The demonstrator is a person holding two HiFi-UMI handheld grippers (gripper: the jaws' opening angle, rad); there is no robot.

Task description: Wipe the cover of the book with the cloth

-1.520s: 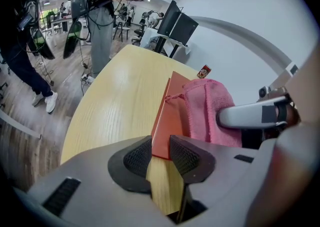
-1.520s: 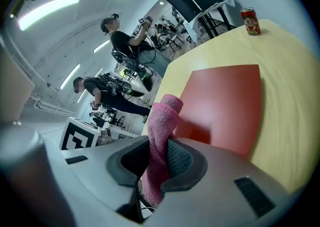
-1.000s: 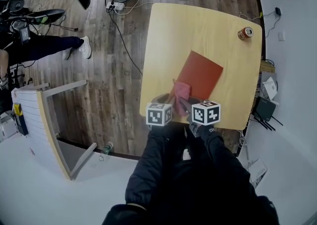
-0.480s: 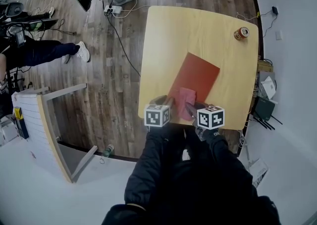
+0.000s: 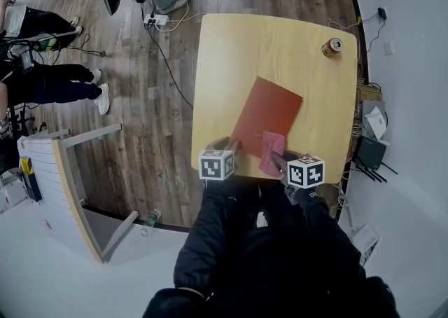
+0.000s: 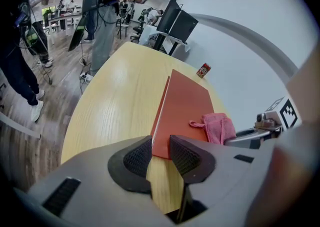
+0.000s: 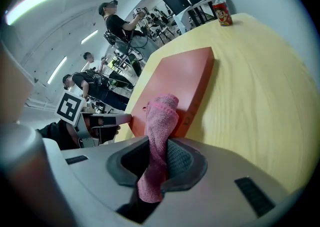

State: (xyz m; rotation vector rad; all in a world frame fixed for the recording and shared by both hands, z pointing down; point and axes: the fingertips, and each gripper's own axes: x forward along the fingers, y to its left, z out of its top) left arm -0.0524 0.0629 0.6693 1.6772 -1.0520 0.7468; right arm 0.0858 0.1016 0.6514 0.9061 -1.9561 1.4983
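The red book point(image 5: 267, 117) lies flat on the pale wooden bench point(image 5: 280, 50), turned at a slant, with its near end close to the bench edge by the person.

The left gripper point(image 6: 161, 148) is at the book's near left corner. Its jaws are clenched on that corner: in the left gripper view the corner sits wedged between the two ribbed pads point(image 6: 137, 157), which touch it on either side, and bare bench shows in the gap just below it.

The right gripper point(image 7: 159, 156) is at the book's near right corner. Its jaws are clamped on the pink cloth point(image 7: 161, 121), which runs through them as a rolled strip. The cloth's free end bunches just ahead of the jaws and rests on the cover at the book's near end, overlapping its right edge. In the head view the cloth lies across that corner, partly on the cover and partly on the bench beside it.

A red drink can point(image 5: 331, 47) stands upright well beyond the book's far end, near the far right corner of the bench.
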